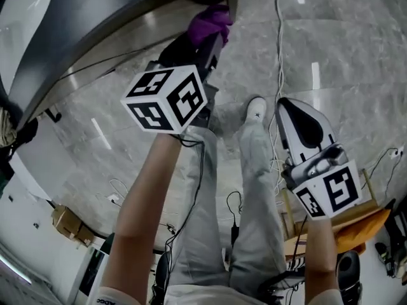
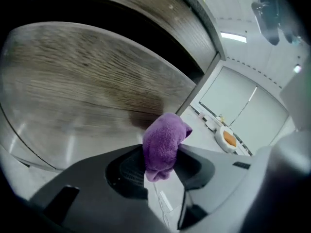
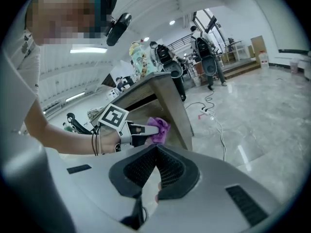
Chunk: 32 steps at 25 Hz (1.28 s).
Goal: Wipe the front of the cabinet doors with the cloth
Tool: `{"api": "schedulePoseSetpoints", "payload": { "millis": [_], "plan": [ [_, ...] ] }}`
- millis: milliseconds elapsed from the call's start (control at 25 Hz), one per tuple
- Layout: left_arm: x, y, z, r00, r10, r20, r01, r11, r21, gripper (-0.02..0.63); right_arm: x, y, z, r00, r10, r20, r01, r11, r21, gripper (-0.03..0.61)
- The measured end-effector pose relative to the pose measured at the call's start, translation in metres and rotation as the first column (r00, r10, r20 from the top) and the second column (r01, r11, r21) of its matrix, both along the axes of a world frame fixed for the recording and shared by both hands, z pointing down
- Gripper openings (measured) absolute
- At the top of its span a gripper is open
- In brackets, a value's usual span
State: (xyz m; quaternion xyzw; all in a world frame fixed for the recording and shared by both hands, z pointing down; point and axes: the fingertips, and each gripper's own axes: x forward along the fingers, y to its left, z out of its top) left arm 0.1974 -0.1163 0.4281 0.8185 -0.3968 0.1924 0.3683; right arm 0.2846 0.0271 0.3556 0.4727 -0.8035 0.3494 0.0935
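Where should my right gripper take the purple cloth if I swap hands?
On the purple cloth, probably the bunched end poking past the jaws of the left gripper, approached from the side. Its middle is clamped there and the cabinet door sits close ahead. Open the shut right gripper first.

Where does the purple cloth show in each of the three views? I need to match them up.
Head view: purple cloth at top centre, by the cabinet corner, at the left gripper tip.
Left gripper view: lower centre, clamped between the jaws, in front of the cabinet.
Right gripper view: just left of centre, at the left gripper's tip.
Shared landmark: the cabinet's corner beside the cloth, seen in all three.
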Motion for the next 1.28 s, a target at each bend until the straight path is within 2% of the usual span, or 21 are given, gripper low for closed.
{"api": "schedulePoseSetpoints", "payload": {
  "millis": [120,240,360,480,680,1000,1280],
  "plan": [
    [0.017,-0.004,0.004,1.0,0.026,0.008,-0.026,1.0,-0.001,0.144,0.006,0.01,0.002,1.0,0.013,0.001,-0.013,1.0,-0.007,0.026],
    [0.019,-0.011,0.007,1.0,0.025,0.0,-0.025,1.0,-0.017,0.144,0.009,0.016,0.002,1.0,0.028,-0.009,-0.028,1.0,-0.012,0.026],
    [0.01,-0.016,0.01,0.999,0.012,-0.031,-0.014,0.999,-0.041,0.144,0.012,0.019,0.007,0.998,0.063,-0.019,-0.063,0.998,-0.02,0.026],
    [-0.011,-0.017,0.013,1.0,0.007,-0.015,-0.007,0.999,-0.044,0.144,0.006,0.016,0.008,0.995,0.094,-0.019,-0.095,0.995,-0.023,0.026],
    [-0.068,-0.017,0.019,0.999,-0.028,0.028,0.029,0.999,-0.04,0.144,-0.031,0.005,0.01,0.998,0.057,-0.021,-0.057,0.998,-0.011,0.026],
    [-0.183,-0.019,0.022,0.988,-0.066,0.142,0.067,0.998,-0.004,0.146,-0.126,-0.011,0.005,0.999,-0.046,-0.017,0.046,0.999,0.003,0.026],
    [-0.28,-0.019,0.027,0.967,-0.166,0.193,0.171,0.985,-0.013,0.146,-0.191,-0.015,0.006,0.993,-0.117,-0.014,0.117,0.993,0.005,0.026]
  ]
}}
